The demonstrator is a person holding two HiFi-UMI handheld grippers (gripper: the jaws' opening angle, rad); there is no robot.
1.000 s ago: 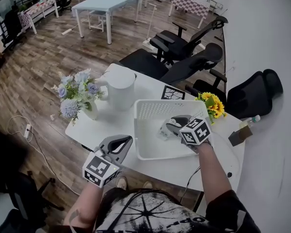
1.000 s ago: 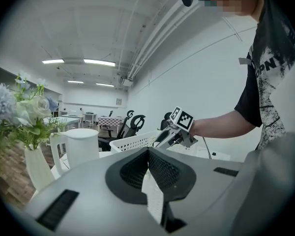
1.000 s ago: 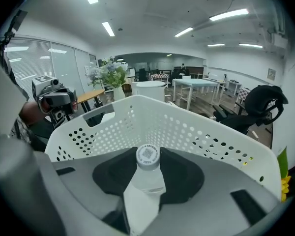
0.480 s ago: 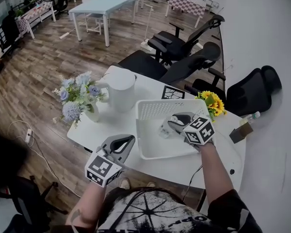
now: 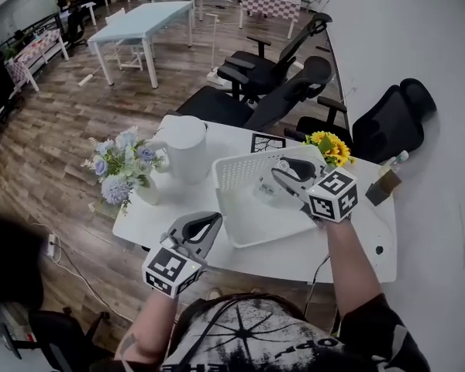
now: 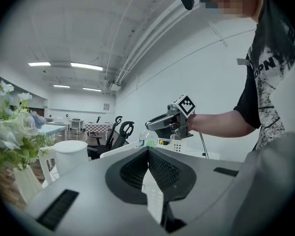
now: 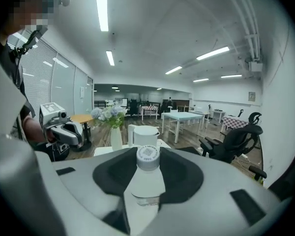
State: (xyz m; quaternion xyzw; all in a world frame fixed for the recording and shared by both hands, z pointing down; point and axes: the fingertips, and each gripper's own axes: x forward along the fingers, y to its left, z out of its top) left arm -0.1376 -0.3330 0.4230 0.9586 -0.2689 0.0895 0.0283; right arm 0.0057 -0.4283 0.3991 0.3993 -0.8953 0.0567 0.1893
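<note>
Clear bottle (image 7: 147,176) clamped in right claw (image 5: 293,173), forearm outstretched above basket (image 5: 234,169) | left claw (image 6: 148,154) together, empty, held low

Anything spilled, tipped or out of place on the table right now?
Nothing stands out. The right gripper clamps the clear plastic bottle, its white cap on, over the white perforated basket; the white flower vase and white jug stand upright.
</note>
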